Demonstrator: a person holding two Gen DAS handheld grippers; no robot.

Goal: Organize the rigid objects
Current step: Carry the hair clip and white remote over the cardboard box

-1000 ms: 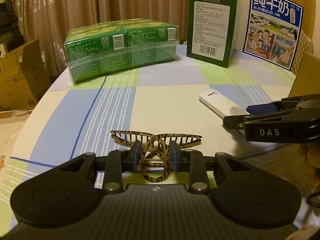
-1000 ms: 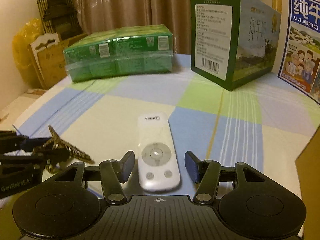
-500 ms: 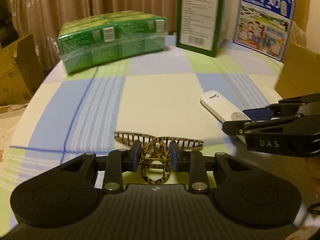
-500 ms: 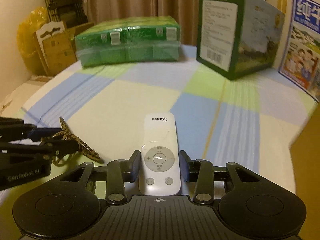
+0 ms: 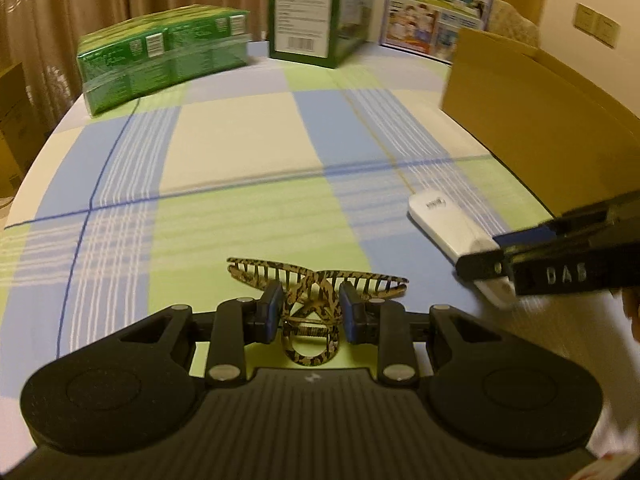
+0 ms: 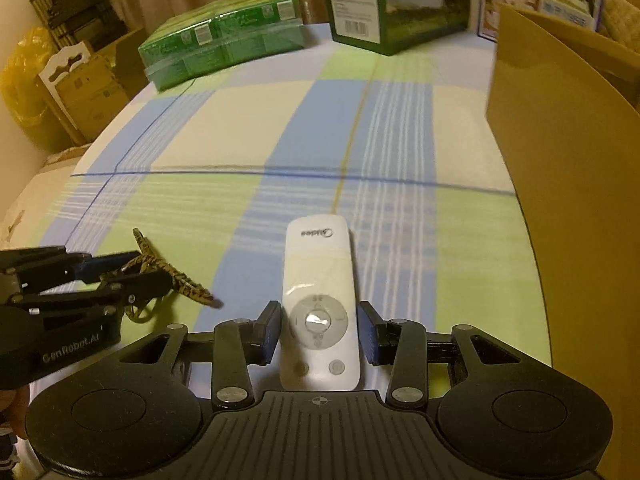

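Note:
A leopard-print hair claw clip (image 5: 316, 280) sits between the blue pads of my left gripper (image 5: 308, 308), which is shut on it. The clip's toothed wings spread out in front of the fingers. In the right wrist view, a white Midea remote (image 6: 318, 264) lies lengthwise between the pads of my right gripper (image 6: 320, 332), which press on its sides. The left gripper (image 6: 148, 270) with the clip (image 6: 188, 284) shows at the left edge there. In the left wrist view, the right gripper (image 5: 496, 248) holds the remote (image 5: 444, 224) at the right. Both hover over the checked tablecloth (image 5: 240, 140).
An open brown cardboard box (image 5: 540, 112) stands on the right of the table, close to the remote (image 6: 560, 160). At the far edge are a wrapped green pack (image 5: 160, 56), a tall green carton (image 5: 312, 8) and a blue milk carton (image 5: 440, 0). Beside the table stand boxes (image 6: 88, 92).
The right gripper closed on the remote. Both grippers then moved across the table with their objects, and the cardboard box now looms on the right.

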